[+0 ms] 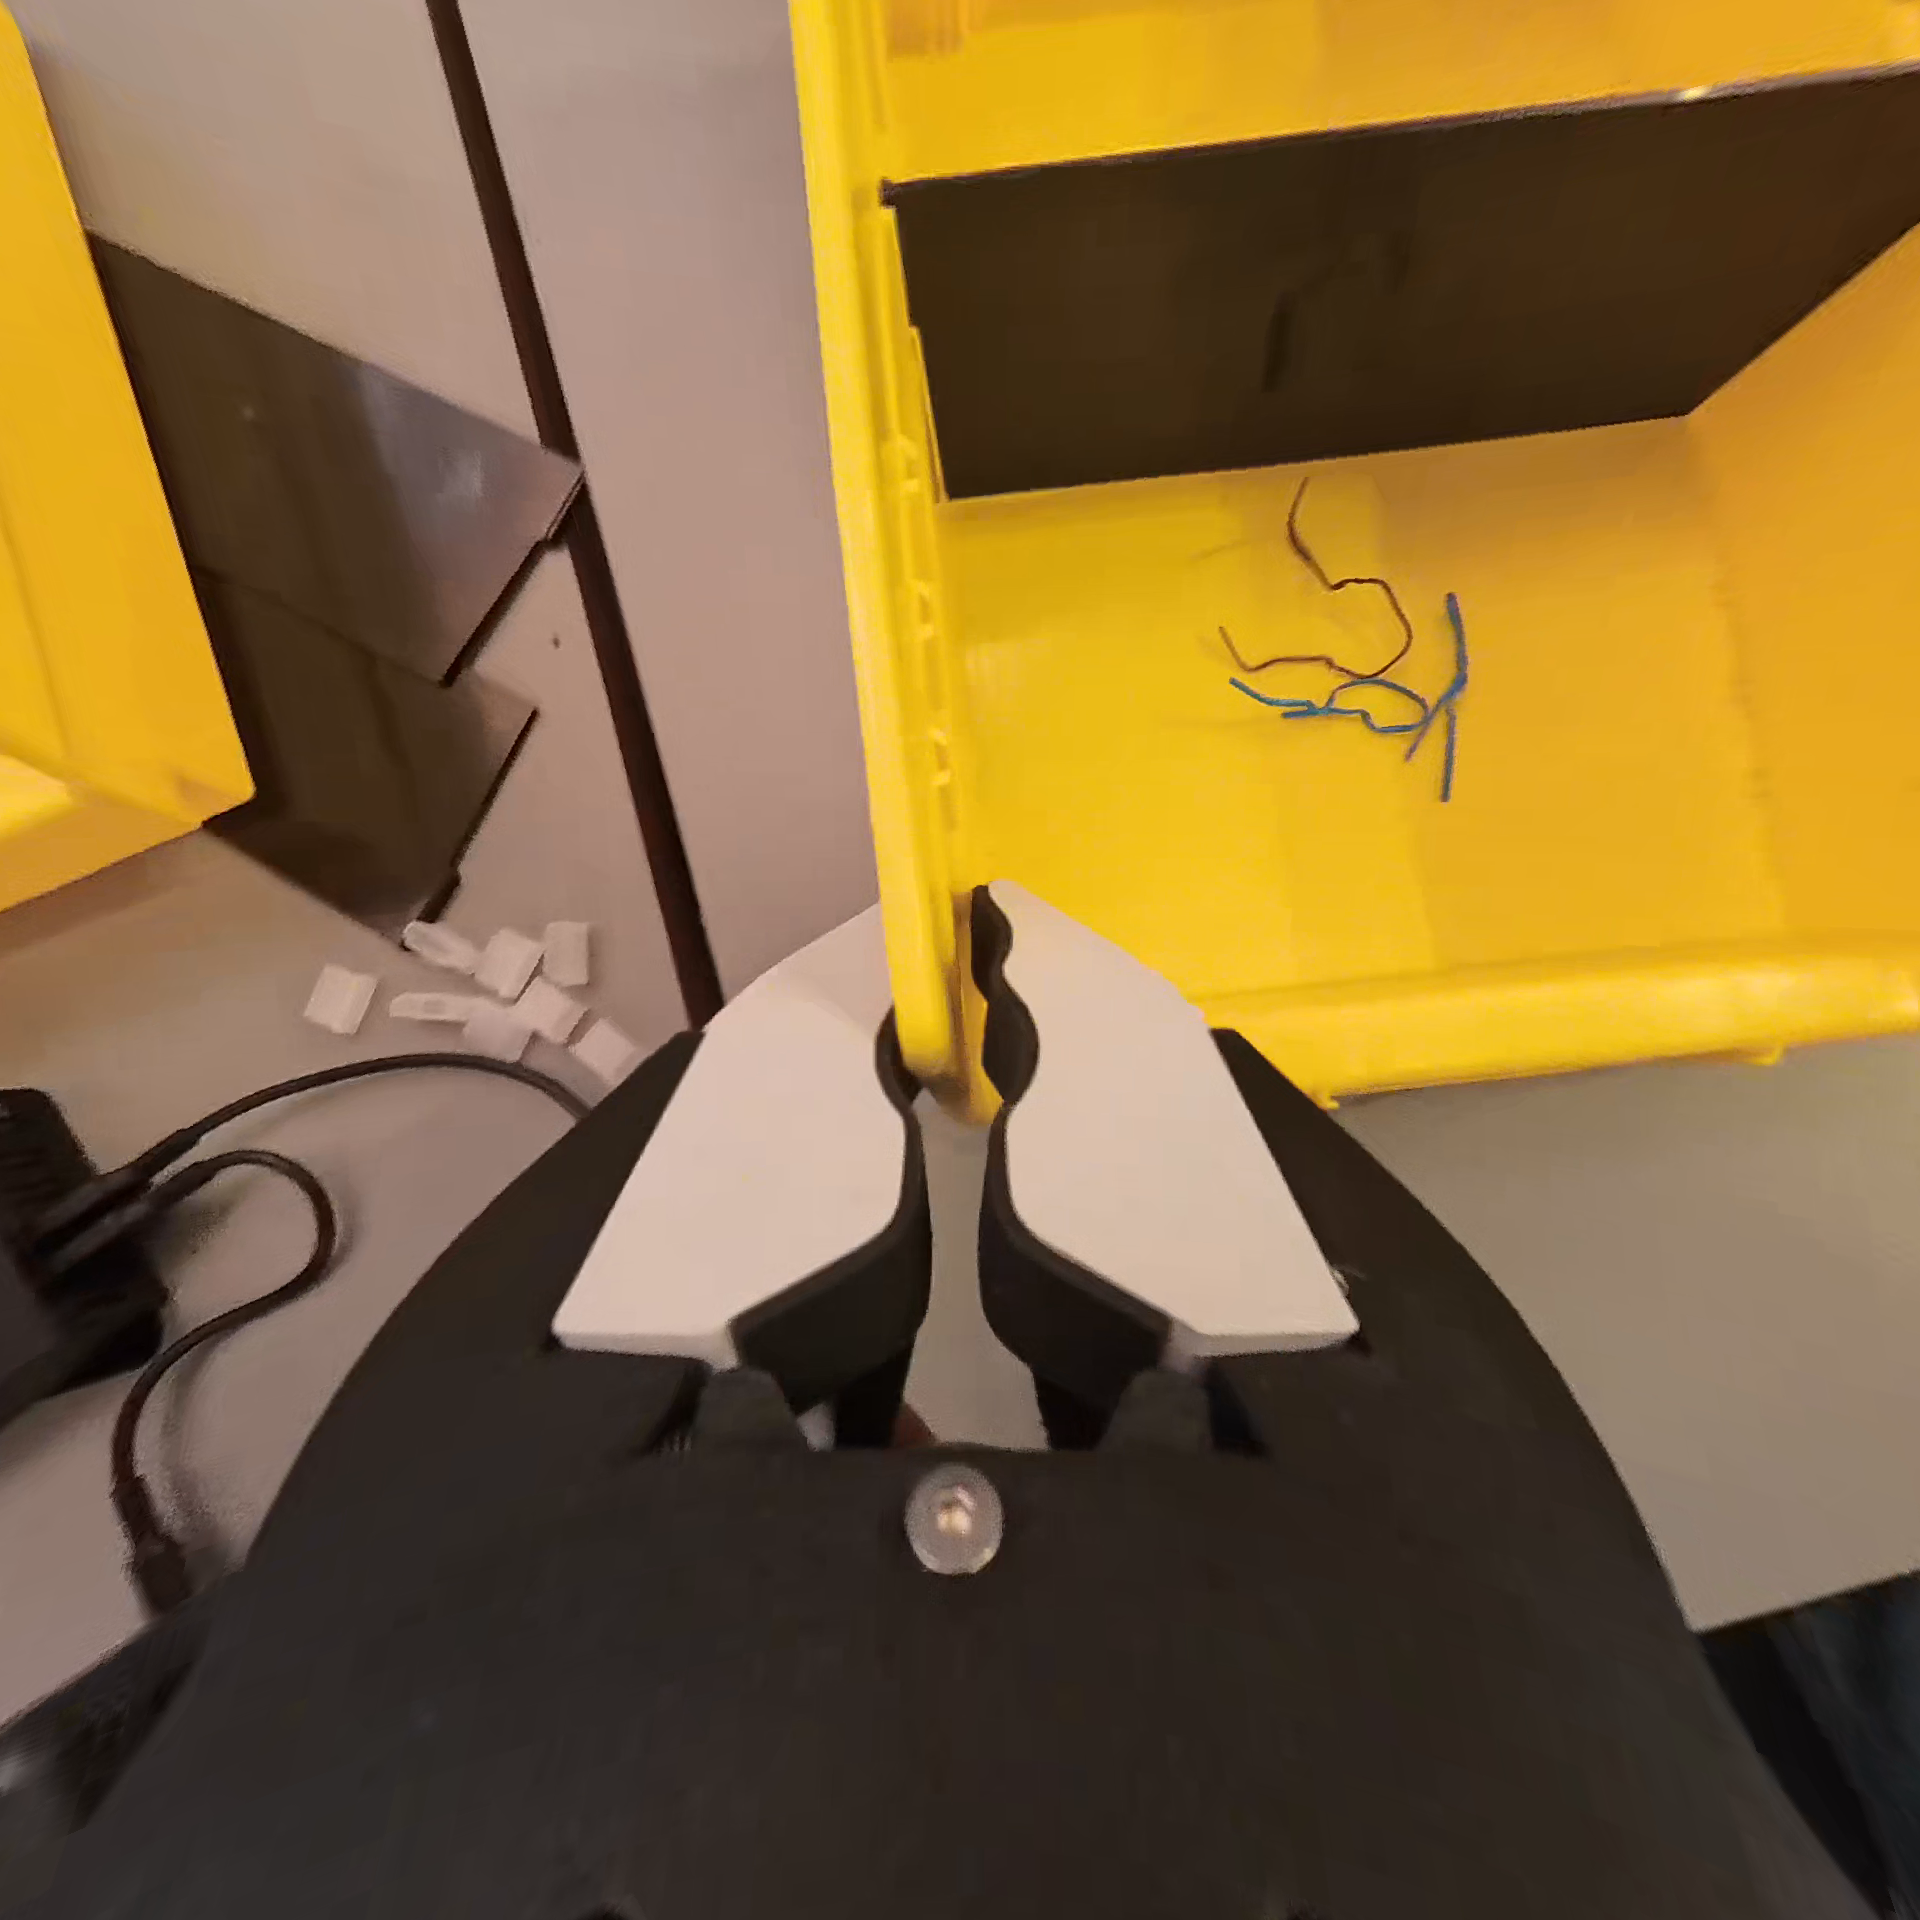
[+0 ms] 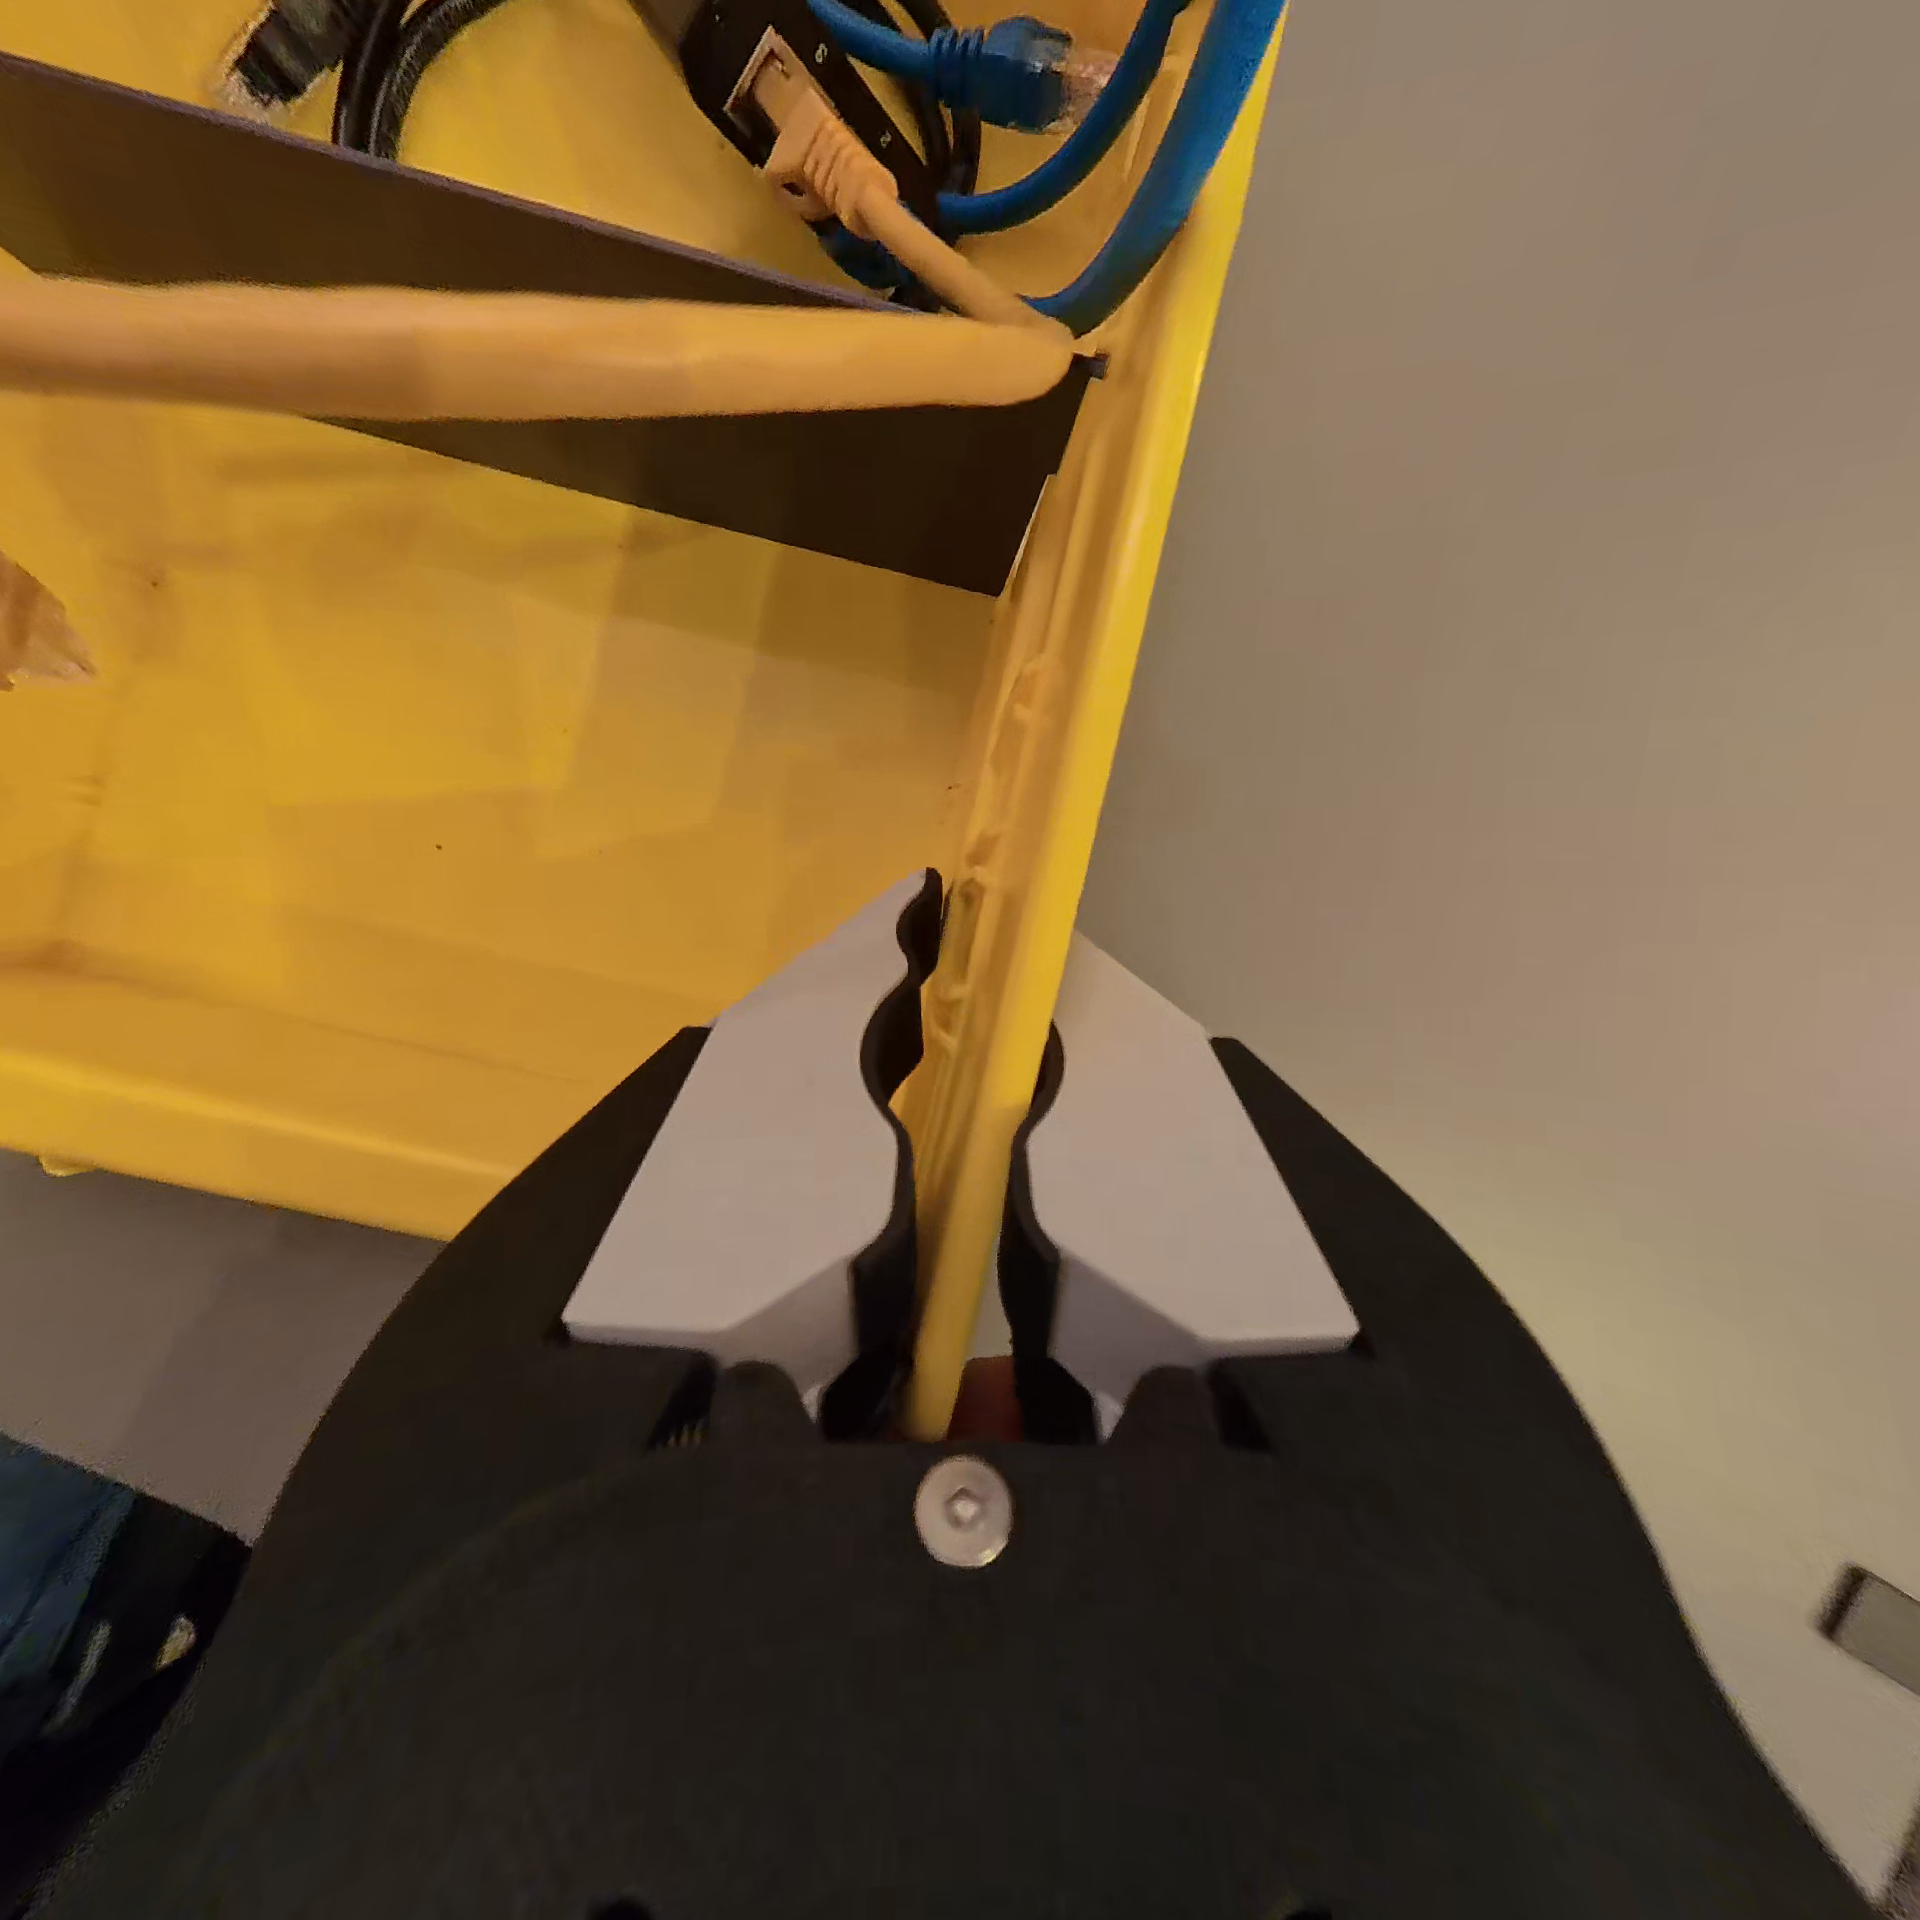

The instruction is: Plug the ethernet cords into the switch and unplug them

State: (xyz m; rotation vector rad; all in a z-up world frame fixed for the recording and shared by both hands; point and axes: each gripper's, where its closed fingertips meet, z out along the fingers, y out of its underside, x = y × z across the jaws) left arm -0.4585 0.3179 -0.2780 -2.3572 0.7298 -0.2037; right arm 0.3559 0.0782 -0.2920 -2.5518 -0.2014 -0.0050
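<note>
Progress looks partial: beige ethernet cord [image 2: 831,156] seated in a port of the black switch [image 2: 790,73] at the far end of the yellow bin [image 2: 520,727], behind the black divider [image 2: 520,260]; blue ethernet cord [image 2: 1039,62] lying loose next to the switch, plug free and not in any port. So one plugged, at least one not, and no unplugging underway, judging from how things lie. More dark cabling [image 2: 384,94] coiled left of the switch; possibly another cord, too cropped to call. Neither gripper on a cord right now. Left gripper [image 1: 951,997] clamped on the bin's left wall near its front corner, one finger outside, one inside, rim pinched between the pads. Right gripper [image 2: 977,997] clamped likewise on the bin's right wall, rim running deep between the fingers toward the pivot. Both pointing forward along the walls, roughly level, slightly rolled, reading as a two-handed hold on the bin rather than any cord work. Near compartment holds only thin wire scraps [image 1: 1361,675], blue and dark red. Outside the bin, on the left of the table: small white connector pieces [image 1: 499,987], a black power cable [image 1: 260,1143] and its adapter. Remaining, by judgement: release the bin, reach past the divider, plug in the blue cord, then pull both.
</note>
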